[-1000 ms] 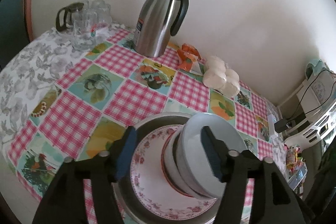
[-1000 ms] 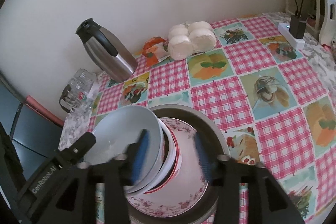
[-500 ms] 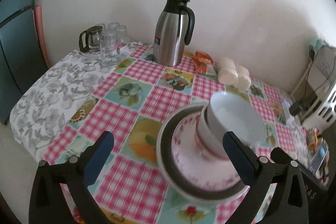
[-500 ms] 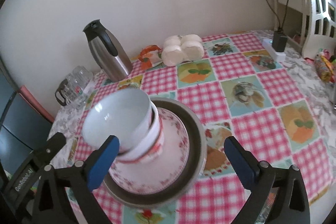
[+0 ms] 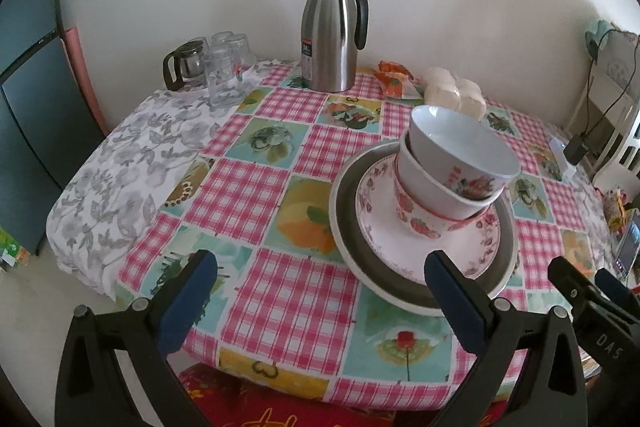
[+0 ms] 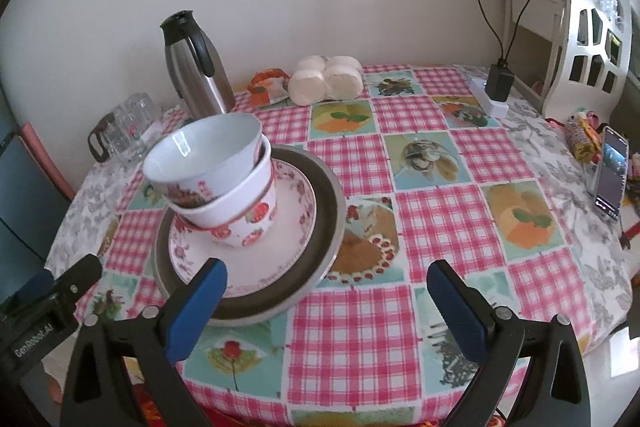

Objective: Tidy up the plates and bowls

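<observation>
Far left, clear glasses (image 5: 224,75) and a small glass jug (image 5: 185,65) stood on the grey floral cloth, hard to count through each other. The left gripper (image 5: 318,297) hung wide open over the checked tablecloth (image 5: 280,291), nothing between its blue pads. Behind stood an upright steel thermos (image 5: 331,39). Then the stack: a dark round tray (image 5: 344,227), a floral plate (image 5: 380,231) on it, and three nested bowls (image 5: 448,179) leaning off vertical, mouths tipped rightward in the left view. The plate's near edge was hidden behind a finger. The right gripper (image 6: 326,297) was fully spread too, empty, beside the tray.
</observation>
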The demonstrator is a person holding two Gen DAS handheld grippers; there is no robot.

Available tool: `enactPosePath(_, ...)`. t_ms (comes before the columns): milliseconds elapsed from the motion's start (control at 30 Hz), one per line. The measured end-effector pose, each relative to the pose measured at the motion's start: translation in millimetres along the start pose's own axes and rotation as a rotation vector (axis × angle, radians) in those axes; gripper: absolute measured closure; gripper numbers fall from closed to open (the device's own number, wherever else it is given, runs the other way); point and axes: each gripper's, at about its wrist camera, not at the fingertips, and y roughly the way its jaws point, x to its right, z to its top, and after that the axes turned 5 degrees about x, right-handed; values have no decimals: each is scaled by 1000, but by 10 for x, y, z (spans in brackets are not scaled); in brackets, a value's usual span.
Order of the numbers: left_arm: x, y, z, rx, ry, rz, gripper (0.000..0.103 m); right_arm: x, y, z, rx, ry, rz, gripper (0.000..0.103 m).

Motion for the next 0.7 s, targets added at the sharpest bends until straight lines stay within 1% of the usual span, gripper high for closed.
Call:
enactPosePath(167, 27, -30, -17, 1, 13, -4, 0, 18, -8, -33, -7, -2, -1, 1)
enactPosePath(467, 92, -8, -28, -14, 45, 13, 0, 25, -4, -46, -12, -1, -8, 1)
enactPosePath(700, 86, -41, -32, 4, 53, 38, 0, 32, 21, -53, -20, 3, -10, 1)
